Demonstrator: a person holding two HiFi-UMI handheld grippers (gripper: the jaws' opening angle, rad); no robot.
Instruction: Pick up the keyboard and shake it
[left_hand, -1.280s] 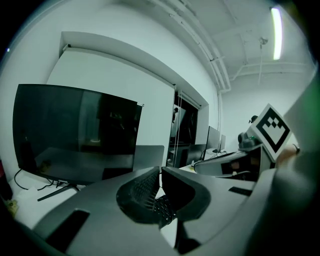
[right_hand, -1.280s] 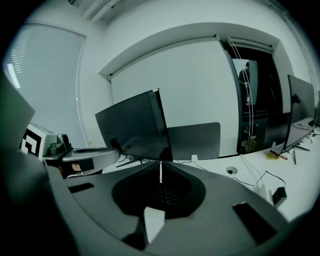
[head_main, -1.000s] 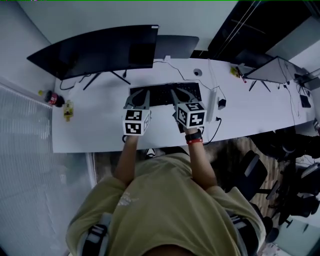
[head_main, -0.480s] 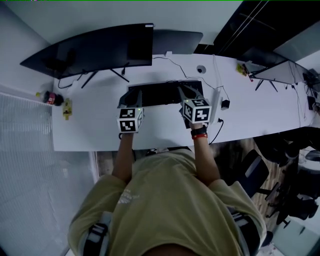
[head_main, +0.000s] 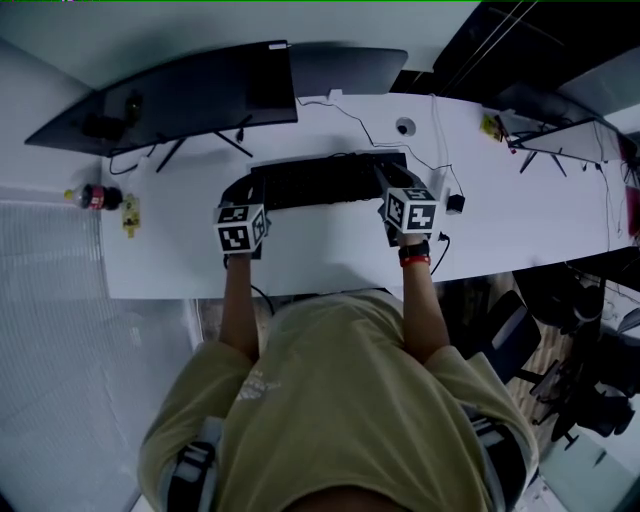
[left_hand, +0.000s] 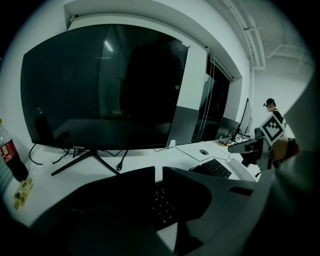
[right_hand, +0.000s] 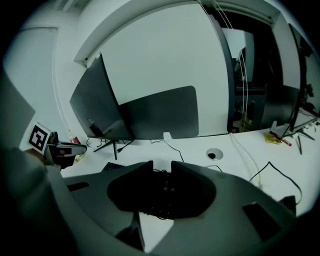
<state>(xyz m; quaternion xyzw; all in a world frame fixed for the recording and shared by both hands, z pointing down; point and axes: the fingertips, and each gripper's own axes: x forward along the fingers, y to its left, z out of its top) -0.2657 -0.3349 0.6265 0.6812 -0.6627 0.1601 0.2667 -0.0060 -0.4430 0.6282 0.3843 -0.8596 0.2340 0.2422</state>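
The black keyboard (head_main: 325, 180) lies flat on the white desk (head_main: 330, 250), approx. in its middle and just in front of the person, w/ one gripper at each end. The left gripper (left_hand: 158, 171) is at the keyboard's 9 o'clock end. Its fingers stand together w/ only a thin slit btw. them, and some keys show low behind that slit; if the tips touch the keyboard I cannot tell. The right gripper (right_hand: 162, 166) is at the 3 o'clock end. Its jaws have just been opening and the fingers are now a little apart; the dark end of the keyboard w/ some wires shows low in the gap, but the pads do not press on it. From the keyboard, a big dark monitor (head_main: 180, 100) stands at 11 o'clock on thin legs, and a gray panel (head_main: 350, 70) is at 12 o'clock, further back. A round cable hole (head_main: 404, 127) is near, at 1 o'clock. A small black adapter (head_main: 455, 205) lies at 3 o'clock, just beyond the right gripper. Well apart at 9 o'clock, near the desk's end, stands a cola bottle (head_main: 92, 196) w/ red label.
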